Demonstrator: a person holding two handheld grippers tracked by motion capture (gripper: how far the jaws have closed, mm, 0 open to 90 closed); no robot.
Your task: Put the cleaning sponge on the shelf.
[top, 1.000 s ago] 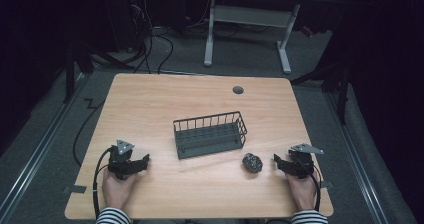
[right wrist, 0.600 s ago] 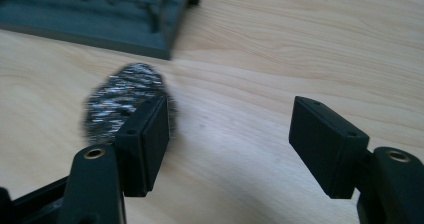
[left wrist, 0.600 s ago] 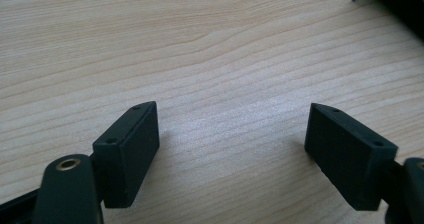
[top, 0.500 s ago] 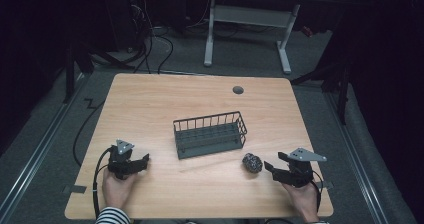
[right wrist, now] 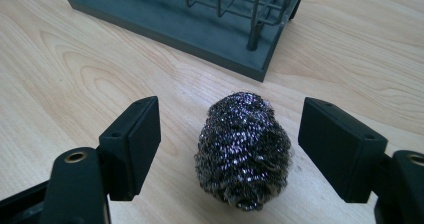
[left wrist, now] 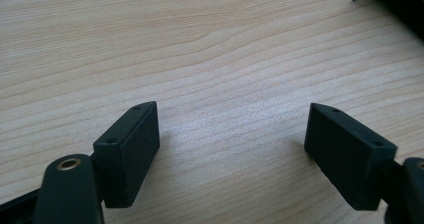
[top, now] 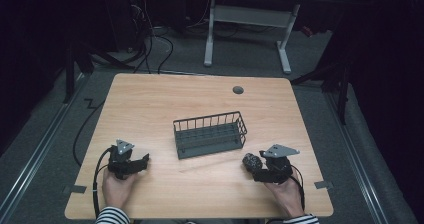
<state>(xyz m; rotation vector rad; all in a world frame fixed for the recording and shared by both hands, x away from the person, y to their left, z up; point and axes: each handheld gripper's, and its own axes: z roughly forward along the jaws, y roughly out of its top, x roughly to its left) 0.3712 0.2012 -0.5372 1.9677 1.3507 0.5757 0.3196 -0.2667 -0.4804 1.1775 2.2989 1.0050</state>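
Both grippers are black. The left gripper (top: 142,161) carries a grey three-cornered plate (top: 124,146) on top, and a black cable (top: 98,174) loops from it past the hand. The right gripper (top: 256,165) bears a like plate (top: 280,151) and a thin black cable (top: 299,181). Their fingers (right wrist: 135,144) are flat rectangular black blocks with small screw holes; a brass-ringed hole (right wrist: 75,157) sits at each base. The sleeves (top: 112,216) are striped black and white.
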